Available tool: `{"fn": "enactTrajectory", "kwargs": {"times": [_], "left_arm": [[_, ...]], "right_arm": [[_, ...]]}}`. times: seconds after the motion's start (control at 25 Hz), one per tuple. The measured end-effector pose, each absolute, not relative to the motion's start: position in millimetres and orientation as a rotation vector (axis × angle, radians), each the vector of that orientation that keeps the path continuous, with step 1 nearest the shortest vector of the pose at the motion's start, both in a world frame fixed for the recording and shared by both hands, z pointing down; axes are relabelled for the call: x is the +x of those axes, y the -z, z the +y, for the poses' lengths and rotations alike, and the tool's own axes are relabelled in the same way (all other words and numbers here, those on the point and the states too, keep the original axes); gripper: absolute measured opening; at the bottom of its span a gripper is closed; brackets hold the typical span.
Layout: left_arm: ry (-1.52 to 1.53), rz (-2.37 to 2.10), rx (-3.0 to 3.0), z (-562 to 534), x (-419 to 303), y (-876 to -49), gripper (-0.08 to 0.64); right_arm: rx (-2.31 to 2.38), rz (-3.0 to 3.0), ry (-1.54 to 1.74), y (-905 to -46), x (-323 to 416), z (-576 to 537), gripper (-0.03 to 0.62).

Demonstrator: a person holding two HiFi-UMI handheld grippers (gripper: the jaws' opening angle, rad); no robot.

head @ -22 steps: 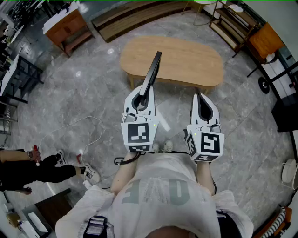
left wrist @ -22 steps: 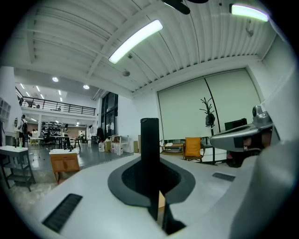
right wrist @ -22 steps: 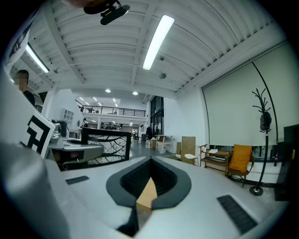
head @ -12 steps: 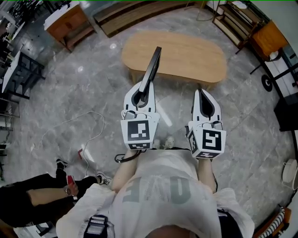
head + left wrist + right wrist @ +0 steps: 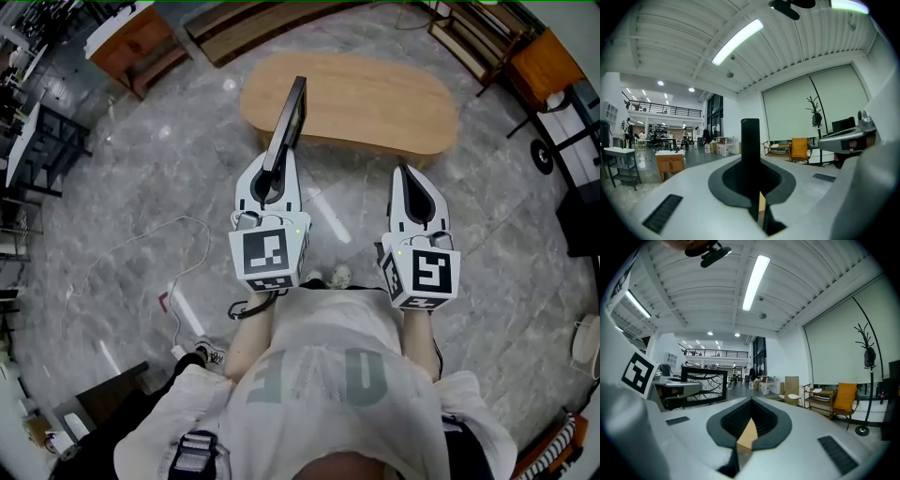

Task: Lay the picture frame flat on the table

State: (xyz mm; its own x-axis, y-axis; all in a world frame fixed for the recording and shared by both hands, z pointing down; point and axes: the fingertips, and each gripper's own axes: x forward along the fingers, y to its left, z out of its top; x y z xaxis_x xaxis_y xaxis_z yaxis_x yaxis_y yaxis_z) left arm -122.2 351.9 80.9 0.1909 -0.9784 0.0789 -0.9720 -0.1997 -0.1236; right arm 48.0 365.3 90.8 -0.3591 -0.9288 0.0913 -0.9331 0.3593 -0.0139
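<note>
A black picture frame (image 5: 286, 122) is seen edge-on, held upright in the air over the left end of the oval wooden table (image 5: 375, 103). My left gripper (image 5: 274, 173) is shut on its lower edge. In the left gripper view the frame (image 5: 750, 154) rises as a dark bar from between the jaws of the left gripper (image 5: 757, 206). My right gripper (image 5: 406, 173) hangs beside it at the table's near edge, shut and empty. The right gripper view shows the frame's branch-pattern picture (image 5: 704, 385) at the left, and the right gripper (image 5: 749, 430) with nothing between its jaws.
A wooden cabinet (image 5: 131, 47) and a long bench (image 5: 262, 28) stand beyond the table. A black rack (image 5: 37, 141) is at the far left, an orange chair (image 5: 539, 66) and shelves at the upper right. A white cable (image 5: 141, 253) lies on the marble floor.
The left gripper has carried the frame forward and slightly left, so its top now reaches over the table. The right gripper has barely moved. A person at lower left has left the view.
</note>
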Motion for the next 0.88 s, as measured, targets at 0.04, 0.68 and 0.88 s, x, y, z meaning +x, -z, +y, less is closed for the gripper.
{"fn": "enactTrajectory", "kwargs": {"times": [0.04,0.68,0.88], "left_arm": [[0.212,1.965,-2.379,351,-121,-80,0.018],[0.147,1.949,-2.318,328,-100,-66,0.018],[0.134,1.928,-2.321,313,-103,-67,0.018]], "right_arm": [[1.733,-2.54,-0.1,-92,51,364,0.006],[1.712,-2.578,-0.071,-98,72,341,0.006],[1.735,-2.575,-0.056,-99,70,327,0.006]]}}
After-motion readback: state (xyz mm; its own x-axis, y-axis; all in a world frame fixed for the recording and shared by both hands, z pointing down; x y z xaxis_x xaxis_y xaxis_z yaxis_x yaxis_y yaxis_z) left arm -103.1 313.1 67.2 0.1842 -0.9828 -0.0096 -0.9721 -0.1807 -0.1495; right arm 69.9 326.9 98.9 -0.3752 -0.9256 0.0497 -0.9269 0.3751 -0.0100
